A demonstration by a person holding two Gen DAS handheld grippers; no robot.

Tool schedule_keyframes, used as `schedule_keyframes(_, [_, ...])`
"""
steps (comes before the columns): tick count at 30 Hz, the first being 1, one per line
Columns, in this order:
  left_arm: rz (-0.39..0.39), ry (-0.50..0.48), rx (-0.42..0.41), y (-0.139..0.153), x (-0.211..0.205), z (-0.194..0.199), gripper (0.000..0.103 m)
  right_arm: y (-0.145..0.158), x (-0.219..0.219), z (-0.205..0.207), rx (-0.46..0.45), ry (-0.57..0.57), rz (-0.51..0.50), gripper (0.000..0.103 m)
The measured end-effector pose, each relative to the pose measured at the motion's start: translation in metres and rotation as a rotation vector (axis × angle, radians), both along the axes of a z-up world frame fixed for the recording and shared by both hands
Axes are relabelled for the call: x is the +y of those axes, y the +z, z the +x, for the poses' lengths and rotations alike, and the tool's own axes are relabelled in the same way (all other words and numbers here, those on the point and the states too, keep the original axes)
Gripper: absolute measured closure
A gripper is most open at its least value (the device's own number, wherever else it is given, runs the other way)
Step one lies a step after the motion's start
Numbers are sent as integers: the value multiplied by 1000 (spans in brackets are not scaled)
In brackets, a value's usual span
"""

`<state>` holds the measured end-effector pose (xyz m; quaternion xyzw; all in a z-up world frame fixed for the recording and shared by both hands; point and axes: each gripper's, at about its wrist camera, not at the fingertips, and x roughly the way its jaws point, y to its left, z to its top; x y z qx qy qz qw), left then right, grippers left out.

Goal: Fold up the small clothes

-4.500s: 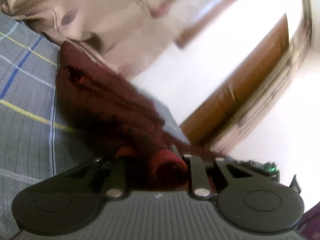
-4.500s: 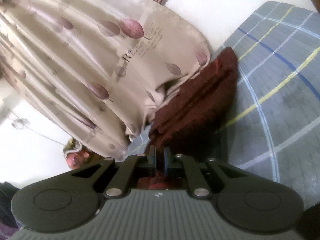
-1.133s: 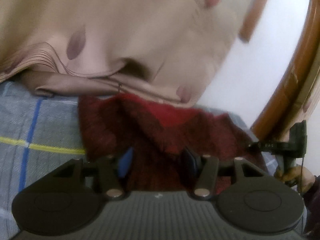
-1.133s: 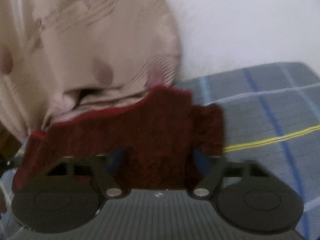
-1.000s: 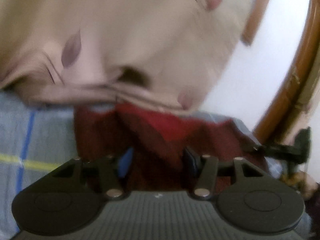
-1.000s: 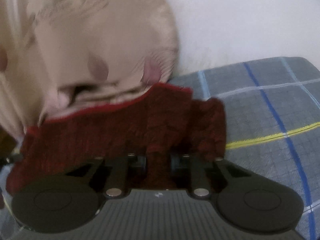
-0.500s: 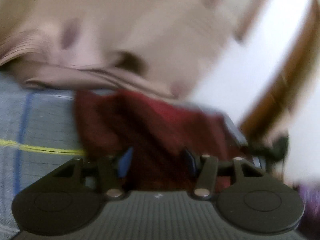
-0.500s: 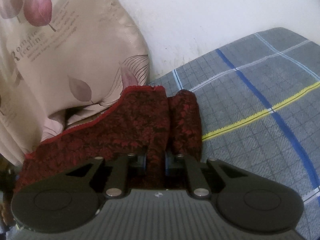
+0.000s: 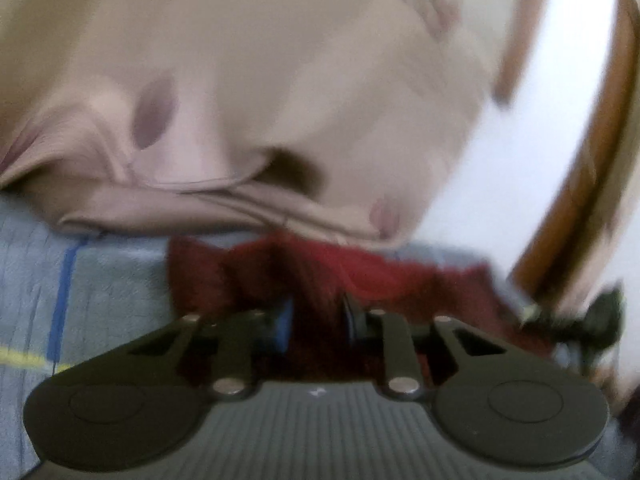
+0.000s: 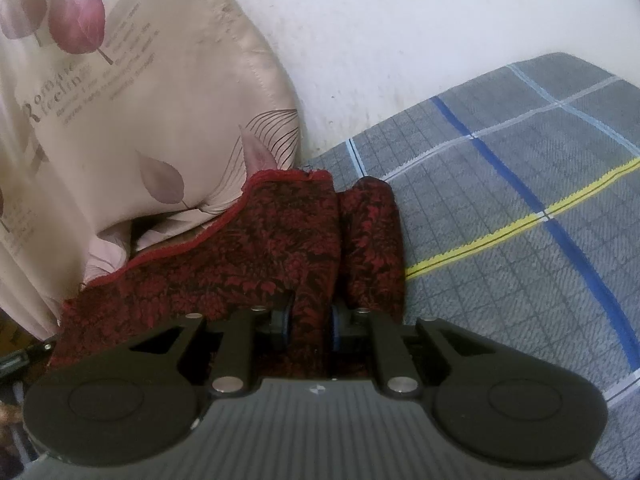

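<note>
A dark red patterned garment lies on the grey checked bed sheet, against a beige curtain. Its right side is folded into a narrow roll. My right gripper is shut on a fold of the garment near its front edge. In the blurred left wrist view the same red garment lies ahead, and my left gripper has closed in on a bunch of the cloth between its jaws.
A beige curtain with leaf prints hangs over the back of the bed and touches the garment. A white wall stands behind. A wooden frame is at the right in the left wrist view. The other gripper shows there.
My right gripper closed on a fold of the garment about a second ago and holds it. My left gripper's jaws have narrowed from wide open onto the cloth.
</note>
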<state>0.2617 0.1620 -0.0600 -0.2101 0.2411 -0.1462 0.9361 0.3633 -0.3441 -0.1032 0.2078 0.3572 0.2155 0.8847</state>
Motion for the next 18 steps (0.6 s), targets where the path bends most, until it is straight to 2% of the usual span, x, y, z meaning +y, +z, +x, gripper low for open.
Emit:
schedule_keyframes(1, [-57,17,-14,1,10,-6,78,0,-1,0,2,-1,7,85])
schedule_keyframes(5, [-131,44,-56,8,35,-22,78,-1,-2,0,3,1,18,84])
schedule_keyframes(7, [-130,60,-63,13,39,-20,78,-2,-3,0,5,0,23,84])
schedule_keyframes(9, [-141,35,-58,19,40,-12,74,-2,-3,0,5,1,25,83])
schedule_keyframes(12, [-40,-89,-38,30,21,1,71,-2,-4,-1,4,-1,30,83])
schedule_keyframes(13, [-29,-133,-6,30,14,7,62,-2,-4,-1,4,-3,31,83])
schedule_keyframes(14, [-28,-162,26,30,7,13,46,-2,-4,-1,4,-3,34,82])
schedule_keyframes(15, [-35,-175,40,30,2,16,39,-2,-4,-1,5,-3,36,82])
schedule_keyframes(16, [-37,-184,50,29,-3,21,34,-2,-4,-1,6,-3,39,82])
schedule_keyframes(18, [15,-132,82,28,-11,31,35,-2,-5,-2,7,-1,47,81])
